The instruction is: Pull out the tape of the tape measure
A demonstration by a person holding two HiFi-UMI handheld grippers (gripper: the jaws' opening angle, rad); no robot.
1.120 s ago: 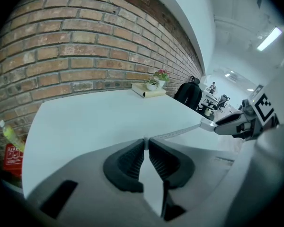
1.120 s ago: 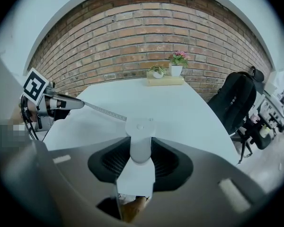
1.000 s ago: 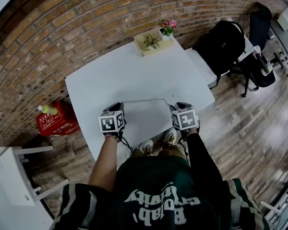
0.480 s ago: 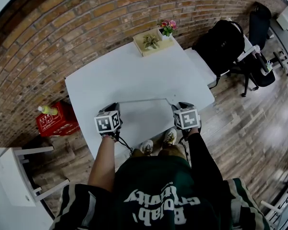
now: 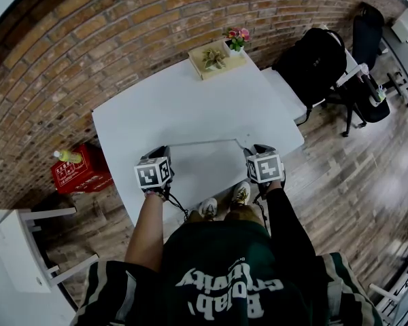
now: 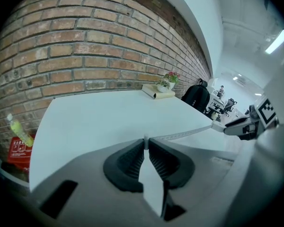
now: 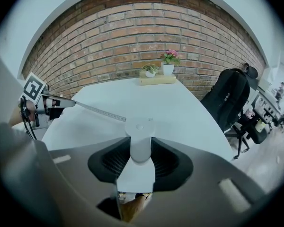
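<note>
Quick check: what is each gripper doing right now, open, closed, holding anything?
The left gripper is closed, pinching the end of the tape.
The right gripper is closed on the tape measure case.

Tape (image 5: 204, 142) along table's (image 5: 177, 100) near edge

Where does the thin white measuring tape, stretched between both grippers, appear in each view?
Head view: the thin white measuring tape runs across the centre.
Left gripper view: the tape runs from centre towards the right.
Right gripper view: the tape is left of centre.
Shared landmark: pink potted flowers.
</note>
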